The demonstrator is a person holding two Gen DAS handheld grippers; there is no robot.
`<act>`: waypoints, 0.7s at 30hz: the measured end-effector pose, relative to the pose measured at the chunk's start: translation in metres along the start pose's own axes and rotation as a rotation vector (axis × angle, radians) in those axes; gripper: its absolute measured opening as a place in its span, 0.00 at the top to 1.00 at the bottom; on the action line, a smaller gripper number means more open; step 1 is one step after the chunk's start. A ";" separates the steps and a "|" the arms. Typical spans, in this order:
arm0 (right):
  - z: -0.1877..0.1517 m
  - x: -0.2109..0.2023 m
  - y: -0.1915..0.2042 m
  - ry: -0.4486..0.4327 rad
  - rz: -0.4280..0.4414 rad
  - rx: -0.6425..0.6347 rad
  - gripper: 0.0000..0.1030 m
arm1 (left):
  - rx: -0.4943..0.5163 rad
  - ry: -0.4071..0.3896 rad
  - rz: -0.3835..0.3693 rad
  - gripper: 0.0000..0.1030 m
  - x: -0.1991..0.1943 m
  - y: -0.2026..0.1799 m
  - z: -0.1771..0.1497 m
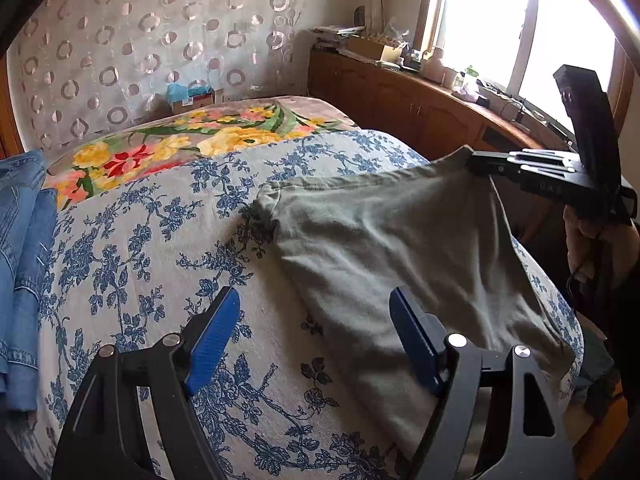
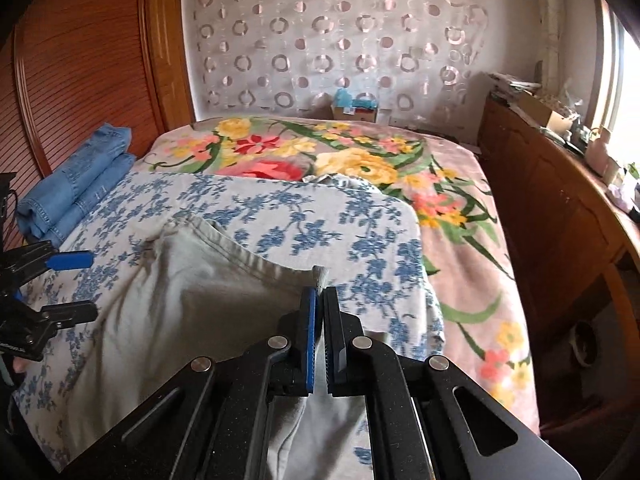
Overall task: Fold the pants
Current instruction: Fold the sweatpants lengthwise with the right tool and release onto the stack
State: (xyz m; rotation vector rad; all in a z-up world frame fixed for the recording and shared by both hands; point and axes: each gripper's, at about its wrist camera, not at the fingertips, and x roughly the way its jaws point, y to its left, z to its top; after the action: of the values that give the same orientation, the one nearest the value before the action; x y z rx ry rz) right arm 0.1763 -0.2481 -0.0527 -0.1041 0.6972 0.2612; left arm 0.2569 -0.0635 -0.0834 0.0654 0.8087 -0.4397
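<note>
Grey-green pants [image 1: 400, 248] lie on the blue-flowered sheet [image 1: 160, 240] of the bed; they also show in the right wrist view [image 2: 192, 300]. My left gripper [image 1: 316, 312] is open, low over the pants' near left edge, with one blue finger over the sheet and the other over the cloth. My right gripper [image 2: 320, 300] is shut on the pants' waistband corner and lifts it off the bed. It also shows in the left wrist view [image 1: 476, 160] at the pants' far right corner. The left gripper shows at the left edge of the right wrist view [image 2: 80, 284].
Folded blue jeans [image 2: 76, 188] lie at the bed's left side by a wooden slatted door [image 2: 72, 64]. A bright flowered blanket [image 2: 360, 160] covers the far bed. A cluttered wooden cabinet [image 2: 560, 200] runs along the right under the window. A small box [image 2: 352, 108] sits by the curtain.
</note>
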 end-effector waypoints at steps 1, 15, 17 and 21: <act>0.000 0.000 0.000 -0.002 -0.008 -0.001 0.97 | 0.002 0.002 0.001 0.24 0.000 -0.001 -0.001; 0.001 0.008 0.003 0.035 -0.069 0.026 0.97 | 0.015 0.018 0.003 0.24 0.003 -0.010 -0.005; 0.001 0.008 0.002 0.039 -0.057 0.040 0.97 | 0.018 0.021 0.003 0.24 0.004 -0.011 -0.006; -0.001 0.005 -0.001 0.050 -0.041 0.061 0.97 | 0.023 0.026 0.004 0.24 0.004 -0.014 -0.007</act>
State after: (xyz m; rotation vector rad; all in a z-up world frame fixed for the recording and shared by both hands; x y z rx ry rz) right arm 0.1796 -0.2480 -0.0562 -0.0666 0.7517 0.1987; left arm 0.2485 -0.0761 -0.0899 0.0943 0.8288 -0.4451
